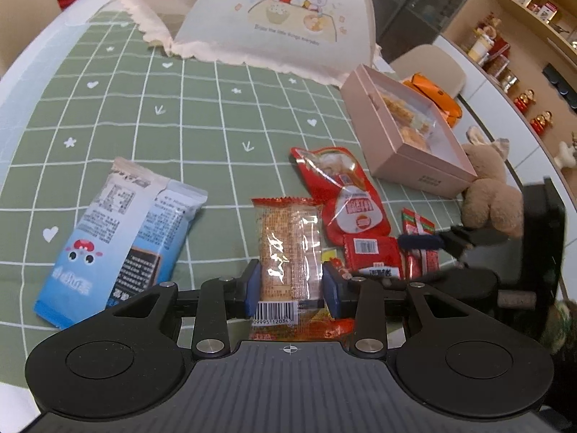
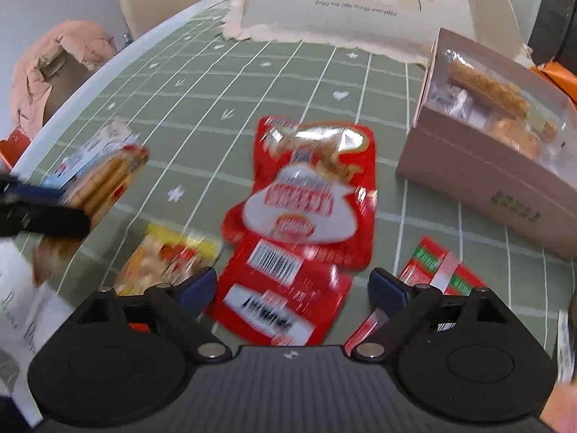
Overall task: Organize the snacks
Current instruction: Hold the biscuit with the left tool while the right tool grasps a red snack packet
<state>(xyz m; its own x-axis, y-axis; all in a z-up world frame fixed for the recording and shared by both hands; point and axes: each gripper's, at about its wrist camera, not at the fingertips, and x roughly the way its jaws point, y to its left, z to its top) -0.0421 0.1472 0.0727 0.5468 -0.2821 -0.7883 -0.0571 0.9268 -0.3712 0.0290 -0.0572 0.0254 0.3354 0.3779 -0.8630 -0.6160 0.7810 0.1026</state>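
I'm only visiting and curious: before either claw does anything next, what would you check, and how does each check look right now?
1. Left gripper clamps the clear cracker packet: ok.
2. Right gripper open, holding nothing: ok.
3. Small red packet lies between its open fingers: ok.
4. Pink box has free space: cannot tell.
5. Right wrist view sharp: not ok, blurred.

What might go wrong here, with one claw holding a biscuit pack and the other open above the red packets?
1. The left gripper pinches the clear biscuit pack across its middle; a hard squeeze may crack the biscuits.
2. The right gripper hangs open over overlapping red packets; it may grab two.
3. The pink box already looks fairly full, so more snacks may not fit.
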